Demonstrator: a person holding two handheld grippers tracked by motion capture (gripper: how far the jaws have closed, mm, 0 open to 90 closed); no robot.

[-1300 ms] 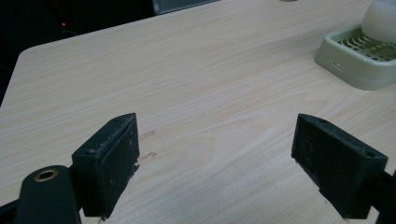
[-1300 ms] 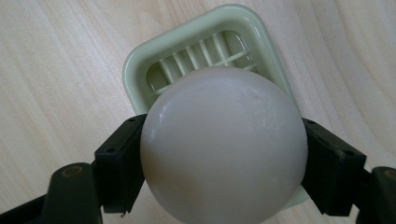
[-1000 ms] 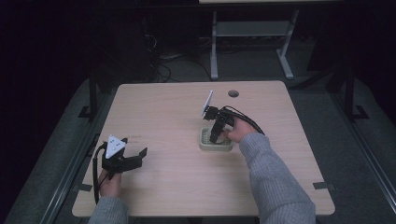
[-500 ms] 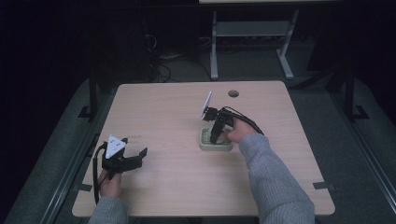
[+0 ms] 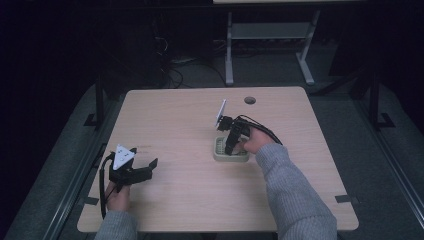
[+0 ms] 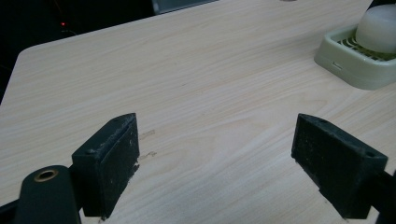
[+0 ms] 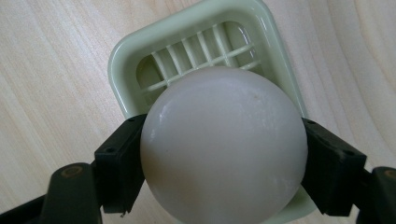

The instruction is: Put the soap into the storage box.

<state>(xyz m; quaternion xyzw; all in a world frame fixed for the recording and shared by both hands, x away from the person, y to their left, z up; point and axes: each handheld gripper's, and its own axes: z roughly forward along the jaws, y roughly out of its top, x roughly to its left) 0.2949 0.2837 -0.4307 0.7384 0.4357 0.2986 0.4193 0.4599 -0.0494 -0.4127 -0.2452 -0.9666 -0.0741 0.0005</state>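
Two grippers: both in play, one working, one idle.
Right gripper [image 5: 229,149]: pointed down over the tray near the middle of the table, a little toward its right edge; its jaws are clamped on the white ball [image 7: 223,144], one pad on each side.
White ball: round, smooth, matte; in the right gripper view it sits over the grid of the tray, hiding most of it. Whether it already rests on the grid or hangs just above it I cannot tell.
Tray [image 7: 126,56]: pale green, square with rounded corners, slotted floor; it lies flat on the table [image 5: 180,115].
Left gripper [image 5: 134,172]: near the front left corner of the table, lying low, jaws spread wide with nothing between them; its own view looks across bare wood toward the tray [image 6: 345,65] and the ball [image 6: 379,29].
Change over the last second: almost none. The right hand has stayed over the tray with only a slight settling, and the left has not shifted.
Meaning: judged from this, the ball is at the placing point; the step left is likely to open the jaws and lift clear.
Risk: a round ball could roll on the grid if let go off-centre.
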